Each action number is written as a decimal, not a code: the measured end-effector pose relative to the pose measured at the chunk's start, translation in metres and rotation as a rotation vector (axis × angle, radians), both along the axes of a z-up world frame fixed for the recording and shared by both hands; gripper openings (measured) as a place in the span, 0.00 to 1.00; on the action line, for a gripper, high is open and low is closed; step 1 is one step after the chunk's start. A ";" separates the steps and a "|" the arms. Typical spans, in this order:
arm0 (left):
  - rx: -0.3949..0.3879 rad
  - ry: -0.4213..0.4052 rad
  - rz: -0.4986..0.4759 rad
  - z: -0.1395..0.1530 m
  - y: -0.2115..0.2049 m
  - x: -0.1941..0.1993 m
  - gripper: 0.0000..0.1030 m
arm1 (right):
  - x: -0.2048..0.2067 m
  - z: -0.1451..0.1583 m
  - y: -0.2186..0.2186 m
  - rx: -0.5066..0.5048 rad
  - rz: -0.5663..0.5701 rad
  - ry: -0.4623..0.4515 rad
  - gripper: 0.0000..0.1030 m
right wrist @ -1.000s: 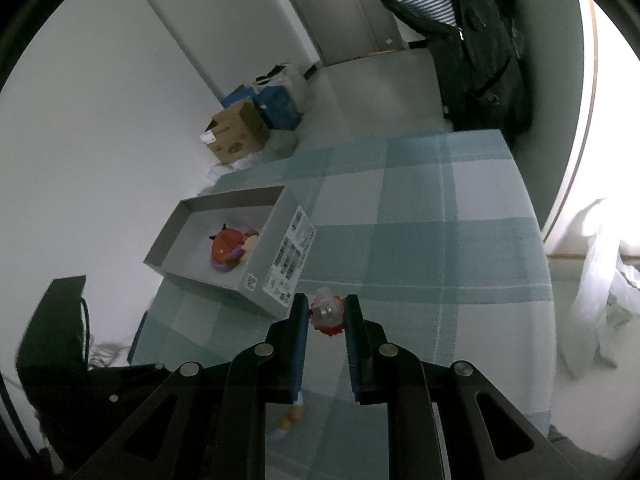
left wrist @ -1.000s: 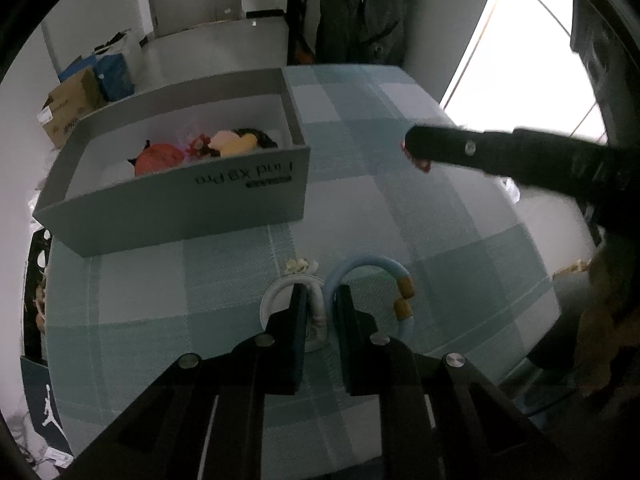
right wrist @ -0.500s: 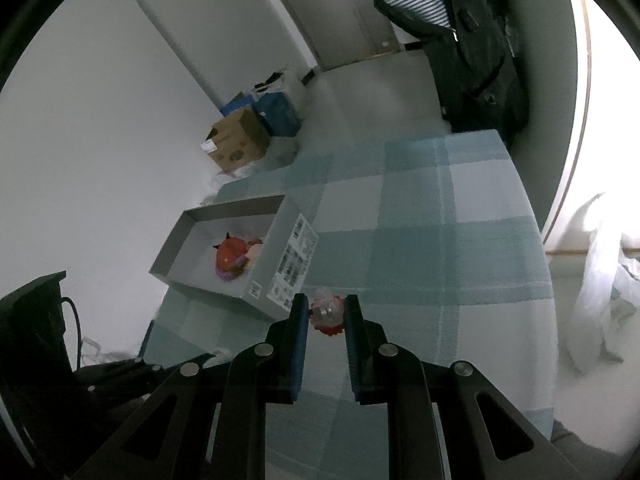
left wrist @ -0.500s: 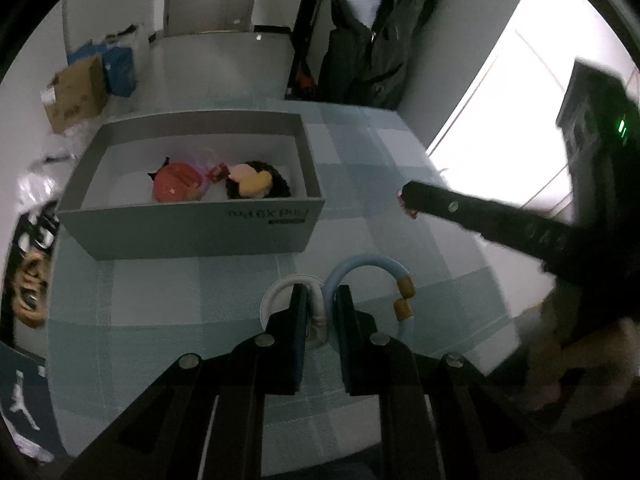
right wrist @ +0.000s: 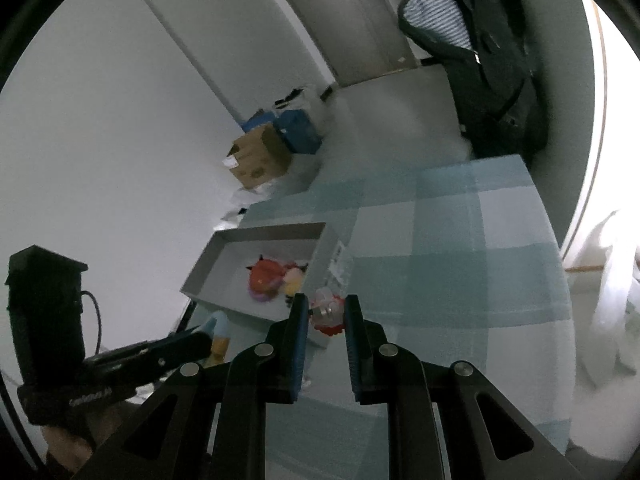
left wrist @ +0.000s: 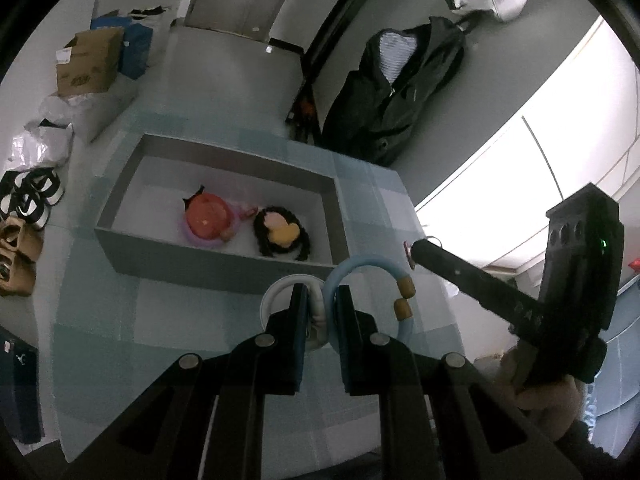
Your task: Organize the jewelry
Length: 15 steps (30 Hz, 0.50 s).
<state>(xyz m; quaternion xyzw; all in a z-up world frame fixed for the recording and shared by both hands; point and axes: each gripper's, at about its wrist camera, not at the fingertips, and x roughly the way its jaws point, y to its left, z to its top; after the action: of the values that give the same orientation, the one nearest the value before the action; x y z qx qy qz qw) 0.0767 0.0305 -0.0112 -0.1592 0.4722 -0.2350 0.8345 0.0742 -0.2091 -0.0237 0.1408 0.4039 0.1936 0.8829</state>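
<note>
The left gripper (left wrist: pixel 322 312) was closed on two linked bracelets, a white ring (left wrist: pixel 272 300) and a light blue ring (left wrist: pixel 360 276) carrying two tan beads (left wrist: pixel 405 298); both hung above the checked tablecloth (left wrist: pixel 160 320), just short of the near wall of the grey box (left wrist: pixel 224 268). The right gripper (right wrist: pixel 327 314) was clamped on a small red and clear jewelry piece (right wrist: pixel 327 314), raised above the cloth beside the box's labelled end wall (right wrist: pixel 338 260). Inside the box lay an orange round item on a purple ring (left wrist: pixel 206 220) and a dark-fringed item with a yellow centre (left wrist: pixel 282 234), both toward the right end; the left part of the box floor was bare. The right gripper's body extended across the left wrist view from the right, its tip near the box's right corner. Beyond the box, the table edge met the floor, where a cardboard carton (left wrist: pixel 90 62) and a blue carton (left wrist: pixel 136 50) stood. A dark jacket (left wrist: pixel 396 88) hung past the far table edge. To the right of the box, the cloth was open up to the table's right edge (right wrist: pixel 552 240).
</note>
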 end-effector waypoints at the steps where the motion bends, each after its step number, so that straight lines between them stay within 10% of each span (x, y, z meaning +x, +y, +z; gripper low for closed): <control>1: -0.024 0.012 -0.001 -0.001 0.002 0.001 0.09 | 0.001 0.001 0.001 0.007 0.003 0.001 0.16; 7: -0.062 0.054 -0.025 -0.005 0.008 0.009 0.09 | 0.007 0.004 0.010 0.050 0.020 0.006 0.16; 15: 0.319 0.114 -0.112 -0.061 -0.033 -0.002 0.09 | 0.009 0.002 0.005 0.030 0.001 0.013 0.16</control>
<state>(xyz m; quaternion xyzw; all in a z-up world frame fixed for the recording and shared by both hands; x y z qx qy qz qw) 0.0745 -0.0027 -0.0718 -0.0113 0.5581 -0.1938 0.8068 0.0830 -0.2043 -0.0216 0.1552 0.4068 0.1991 0.8780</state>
